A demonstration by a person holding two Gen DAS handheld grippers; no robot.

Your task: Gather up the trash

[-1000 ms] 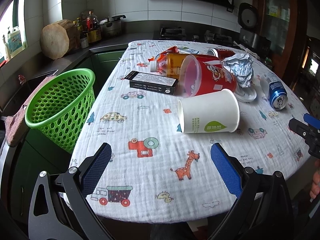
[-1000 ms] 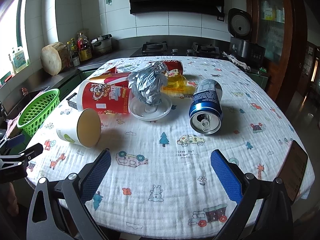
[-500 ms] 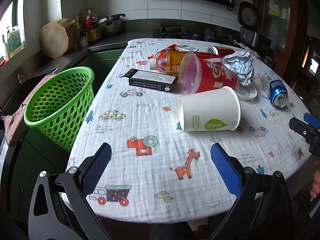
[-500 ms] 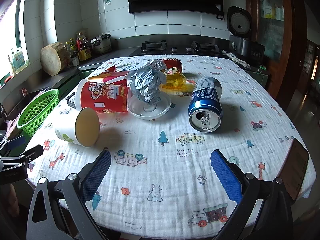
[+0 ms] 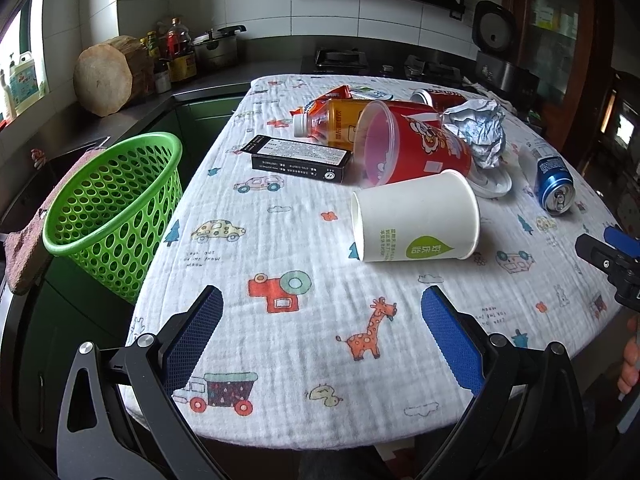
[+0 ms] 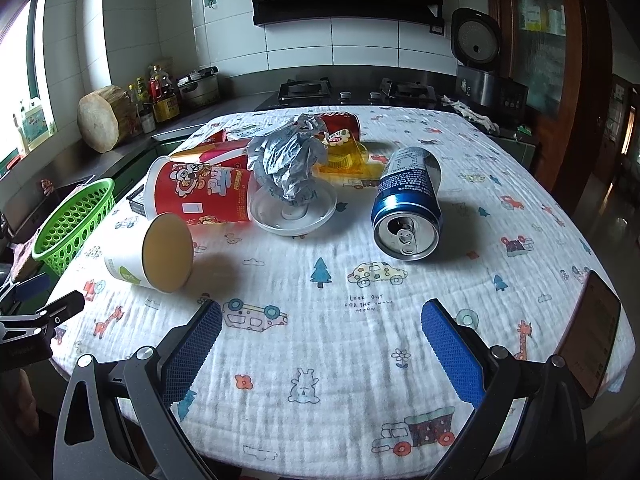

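Kitchen, round surface (image 5: 280, 240) under a cartoon-print cloth, trash heaped at the far middle. Green basket (image 5: 116, 208) sits off the surface's left edge, looks empty from here. I read this as step one: nothing picked yet. Left tool (image 5: 320, 320) spread wide, holding nothing, lined up on the paper cup (image 5: 416, 220). Right tool (image 6: 320, 332) likewise spread and empty, facing the blue can (image 6: 408, 208). Red snack tub (image 5: 412, 144) lies on its side, mouth toward me, touching the crumpled foil (image 5: 478, 132) on a white lid (image 6: 294, 212). Orange bottle (image 5: 332, 124) and black box (image 5: 300, 158) sit just behind. Cup is on its side, light, thin-walled: next move needs a gentle squeeze across its body, then carry left to the basket. The can may roll.
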